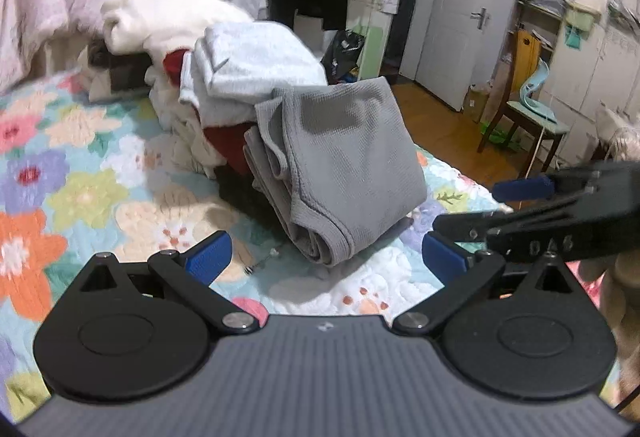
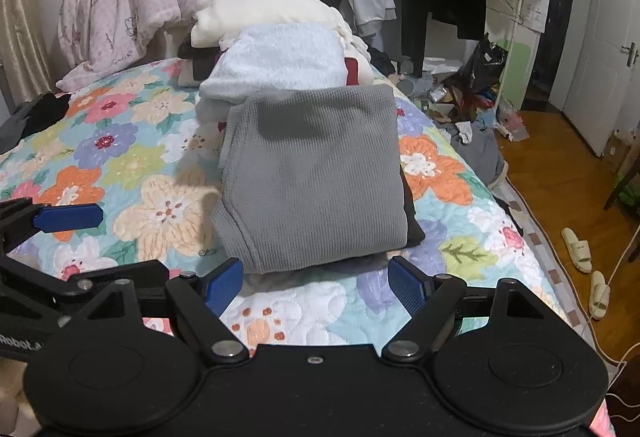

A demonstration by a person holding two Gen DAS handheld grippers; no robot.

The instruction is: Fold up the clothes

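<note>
Right wrist view shows the gray garment (image 2: 312,177) folded on the flowered bedspread (image 2: 460,197), leaning against a stack of folded clothes (image 2: 280,65). Its long axis runs away from the camera, rolled edge nearest. Both the right gripper (image 2: 316,287) and left gripper (image 1: 326,257) gape empty. A nudge could topple the leaning bundle or stack.

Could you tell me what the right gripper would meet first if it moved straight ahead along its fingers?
Most likely the folded grey knit garment, which lies directly ahead of the open right gripper on the floral quilt; the gap between them is hard to judge.
</note>
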